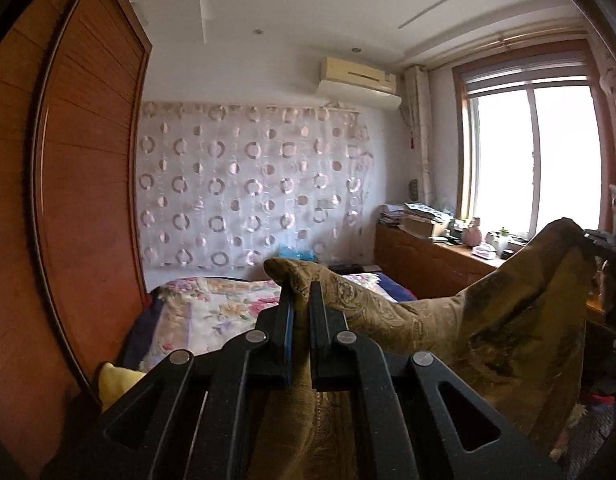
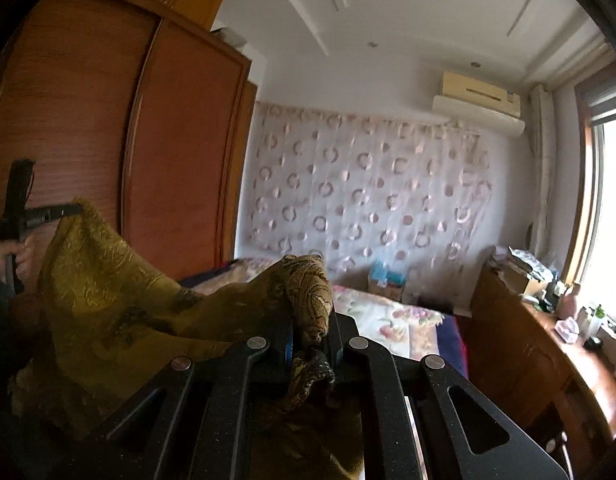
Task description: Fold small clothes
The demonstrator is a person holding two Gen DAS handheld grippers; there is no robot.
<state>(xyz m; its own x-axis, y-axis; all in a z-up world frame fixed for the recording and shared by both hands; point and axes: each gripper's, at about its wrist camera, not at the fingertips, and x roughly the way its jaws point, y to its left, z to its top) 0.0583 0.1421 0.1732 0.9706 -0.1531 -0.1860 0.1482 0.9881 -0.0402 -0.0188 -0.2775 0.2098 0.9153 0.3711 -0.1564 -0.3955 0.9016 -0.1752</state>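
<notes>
Left gripper [image 1: 301, 300] and right gripper [image 2: 312, 332], jaws clamped on a golden cloth [image 1: 488, 320], hold it above the bed [image 1: 212, 304].

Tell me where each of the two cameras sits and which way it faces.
Left wrist: sits on the left hand-held gripper, facing the curtained wall over the bed; its fingers clamp the golden cloth; right hand-held gripper at far right.
Right wrist: sits on the right hand-held gripper, facing the same wall; left hand-held gripper and hand at left.
Shared: cloth, wardrobe, air conditioner, window.
</notes>
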